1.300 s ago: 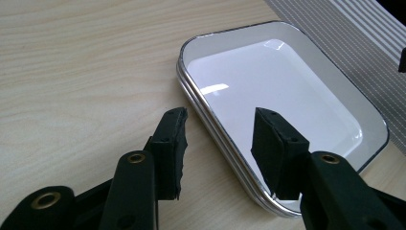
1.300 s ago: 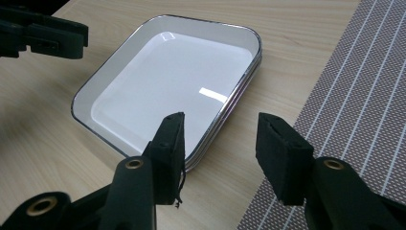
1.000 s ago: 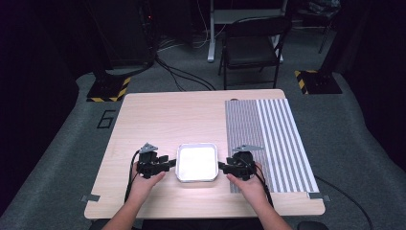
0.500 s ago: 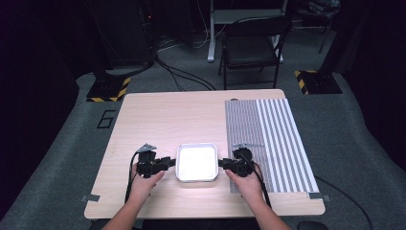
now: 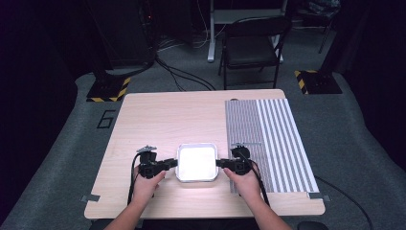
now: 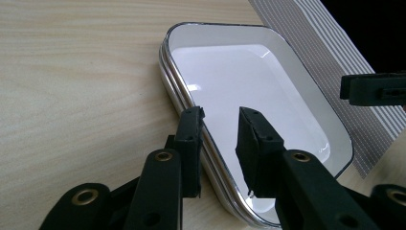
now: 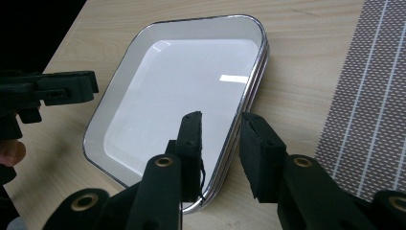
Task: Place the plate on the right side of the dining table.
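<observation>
Low in the centre of the high view, a stack of white square trays (image 5: 197,162) sat empty on the wooden table (image 5: 182,115), a striped mat (image 5: 273,139) to its right. A chair (image 5: 251,45) stood beyond. The left gripper (image 6: 220,132) and right gripper (image 7: 221,139) had just been closing, jaws straddling opposite rims without visibly clamping them.

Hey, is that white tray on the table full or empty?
Empty. In both gripper views the white tray shows a bare, glossy bottom with nothing lying in it. It seems to be more than one tray, stacked, judging by the doubled rim.
</observation>
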